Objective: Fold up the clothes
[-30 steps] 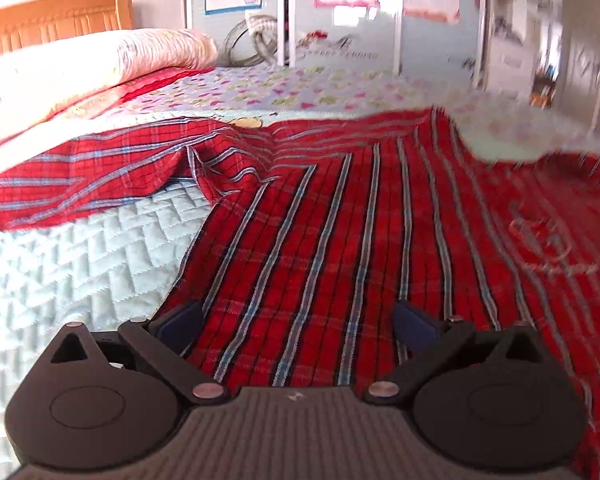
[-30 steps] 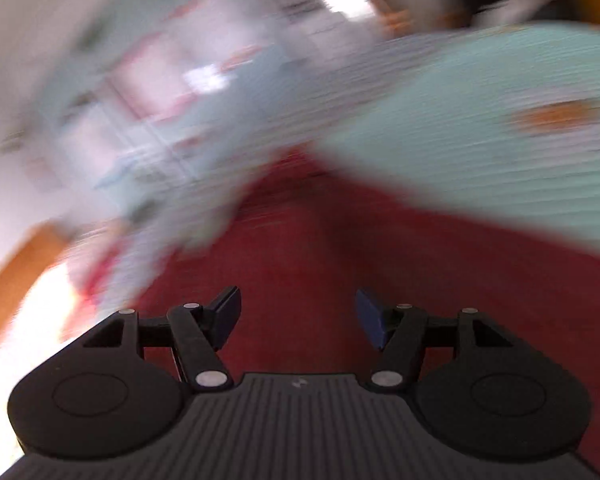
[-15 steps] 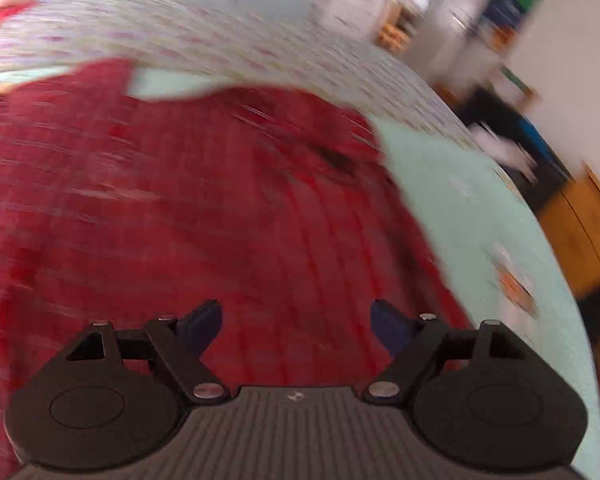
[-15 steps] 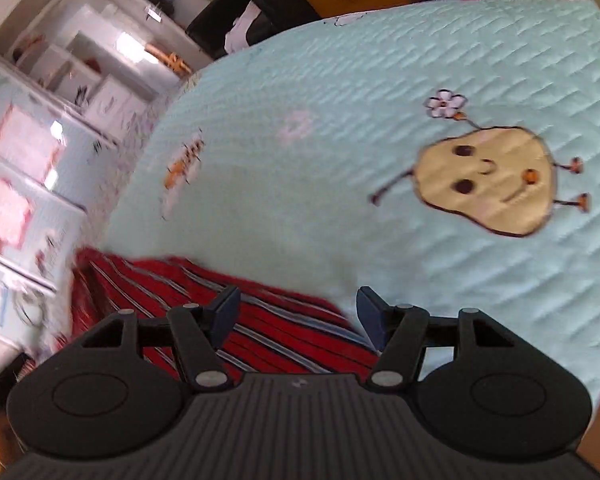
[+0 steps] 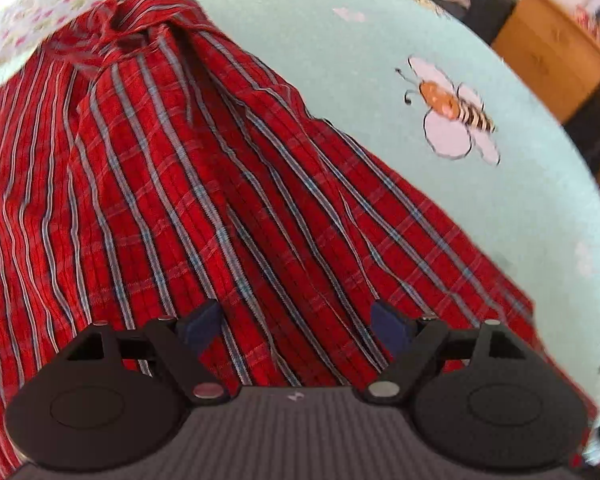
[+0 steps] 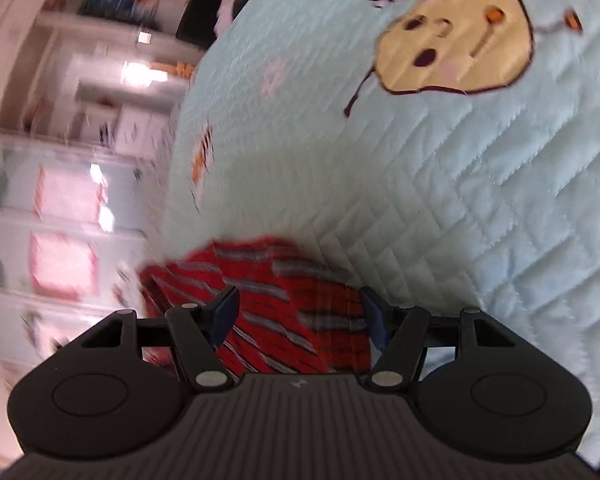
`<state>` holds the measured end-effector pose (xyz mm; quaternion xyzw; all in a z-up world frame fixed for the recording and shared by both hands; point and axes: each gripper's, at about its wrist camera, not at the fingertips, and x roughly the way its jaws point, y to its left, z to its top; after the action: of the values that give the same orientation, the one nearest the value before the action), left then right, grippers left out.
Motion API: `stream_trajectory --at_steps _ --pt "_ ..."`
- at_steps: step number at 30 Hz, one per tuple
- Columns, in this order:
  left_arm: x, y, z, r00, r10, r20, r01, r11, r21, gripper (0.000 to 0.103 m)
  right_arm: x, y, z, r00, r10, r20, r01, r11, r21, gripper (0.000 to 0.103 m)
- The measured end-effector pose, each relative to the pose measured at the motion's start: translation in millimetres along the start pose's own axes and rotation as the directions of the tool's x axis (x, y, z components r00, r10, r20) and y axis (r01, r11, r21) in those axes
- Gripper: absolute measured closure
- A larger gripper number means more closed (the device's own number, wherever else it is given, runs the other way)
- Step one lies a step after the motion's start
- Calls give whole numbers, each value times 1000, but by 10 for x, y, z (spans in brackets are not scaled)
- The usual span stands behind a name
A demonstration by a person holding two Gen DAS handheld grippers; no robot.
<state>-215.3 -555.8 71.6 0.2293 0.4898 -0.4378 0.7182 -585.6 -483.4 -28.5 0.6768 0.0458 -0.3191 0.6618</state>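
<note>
Mint quilted bedspread (image 5: 380,60) carries the red plaid shirt (image 5: 204,184), spread flat for folding | my left tool (image 5: 294,322) hovers wide above its cloth, gripping nothing | my right tool (image 6: 298,312) stands wide over the shirt's edge (image 6: 284,280), positioned to pinch.

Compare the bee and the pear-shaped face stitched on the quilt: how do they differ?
The bee has pale wings and an orange, striped body; the pear face is one cream shape with dark eyes and thin stick limbs. The bee lies close beside the red plaid shirt; the pear face sits farther off. Both are dark-outlined patches on the mint quilt.
</note>
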Motion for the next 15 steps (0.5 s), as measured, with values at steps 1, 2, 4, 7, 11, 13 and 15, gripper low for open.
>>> stream_trajectory --at_steps 1,2,4,7,11,13,15 --pt "27 -34 -5 1000 23 -7 -23 1000 12 18 27 -25 19 1000 21 5 -22 999 30 37" --pt "57 -80 -14 999 44 -13 -43 998 34 17 47 -54 21 999 37 14 -38 998 54 37" --pt "121 -162 -35 996 86 -19 -84 993 83 16 69 -113 3 997 68 47 -72 992 102 37" --pt "215 -231 -72 991 132 -26 -127 983 131 10 92 -120 0 995 70 64 -78 989 128 41" --pt "234 -245 -127 990 141 -22 -137 981 140 1 115 163 -65 997 -68 21 69 996 -49 74" --pt "240 -234 -122 990 141 -23 -136 981 141 0 113 333 -128 993 -113 23 115 981 -156 85" --pt "248 -208 -102 990 138 -26 -133 981 142 0 125 550 -210 991 -130 44 137 952 -275 93"
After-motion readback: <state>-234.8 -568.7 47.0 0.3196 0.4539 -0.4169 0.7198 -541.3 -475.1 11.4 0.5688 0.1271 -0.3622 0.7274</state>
